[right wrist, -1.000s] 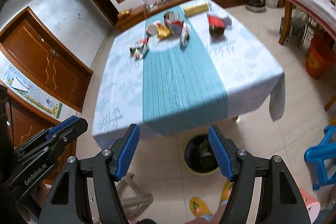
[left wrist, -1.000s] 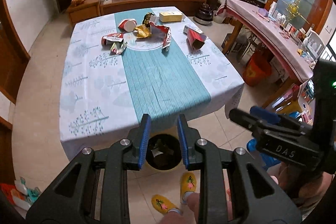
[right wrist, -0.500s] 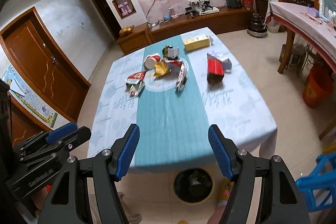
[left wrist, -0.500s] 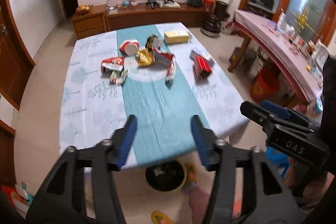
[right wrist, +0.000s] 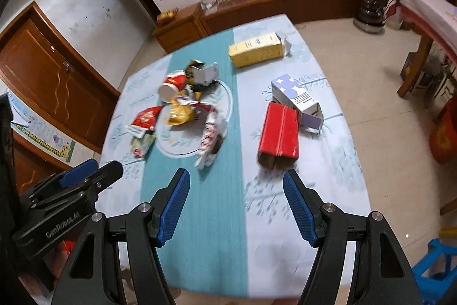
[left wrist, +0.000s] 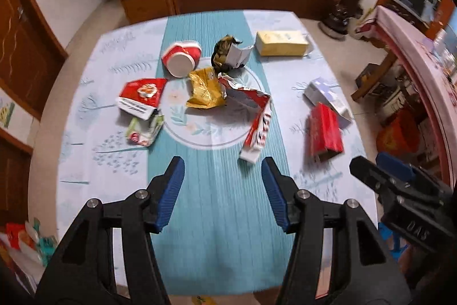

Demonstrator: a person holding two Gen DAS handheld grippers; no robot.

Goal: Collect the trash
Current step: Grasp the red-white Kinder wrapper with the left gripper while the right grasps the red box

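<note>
Both grippers tilt steeply down over the near half of the surface [left wrist: 85, 162]. The left gripper [left wrist: 222, 190] has its fingers spread, nothing between them; the right gripper [right wrist: 235, 207] likewise, wider. The trash lies ahead: a red box [right wrist: 280, 133] lengthwise toward the right gripper, a long wrapper [left wrist: 257, 130] likewise before the left gripper.

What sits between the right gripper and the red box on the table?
Nothing visible. The right gripper is open and empty above bare tablecloth, and the red box lies just ahead of it; the purple-and-white box touches its far end.
</note>
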